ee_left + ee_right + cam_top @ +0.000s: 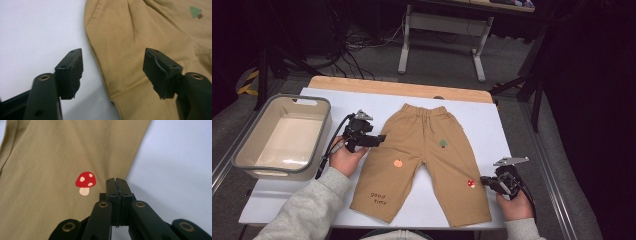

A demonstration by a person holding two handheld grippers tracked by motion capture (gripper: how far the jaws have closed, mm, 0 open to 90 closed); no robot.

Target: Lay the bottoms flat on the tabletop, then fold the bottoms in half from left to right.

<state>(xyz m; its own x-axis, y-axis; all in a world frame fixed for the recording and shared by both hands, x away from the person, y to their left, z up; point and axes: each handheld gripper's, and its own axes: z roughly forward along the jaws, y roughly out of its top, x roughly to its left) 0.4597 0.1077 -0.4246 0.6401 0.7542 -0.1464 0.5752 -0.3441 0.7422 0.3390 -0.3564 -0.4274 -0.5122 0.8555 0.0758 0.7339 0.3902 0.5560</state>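
Tan child's trousers [427,150] lie flat on a white sheet [482,115], waistband away from me. They carry a tree print [443,143], a pumpkin print [397,163] and a red mushroom print [471,183]. My left gripper [381,139] hovers at the trousers' left side seam. In the left gripper view its jaws stand open [115,67] over the cloth edge [130,37], with nothing pinched. My right gripper [484,181] is shut [116,181], its tips at the outer edge of the right leg [50,152], beside the mushroom [86,181]. Whether cloth is caught between them I cannot tell.
A grey plastic tub [324,130] sits at the table's left, close to my left hand. The wooden table edge [402,89] shows beyond the sheet. Bare sheet lies to the right of the trousers. Table legs and cables stand on the floor behind.
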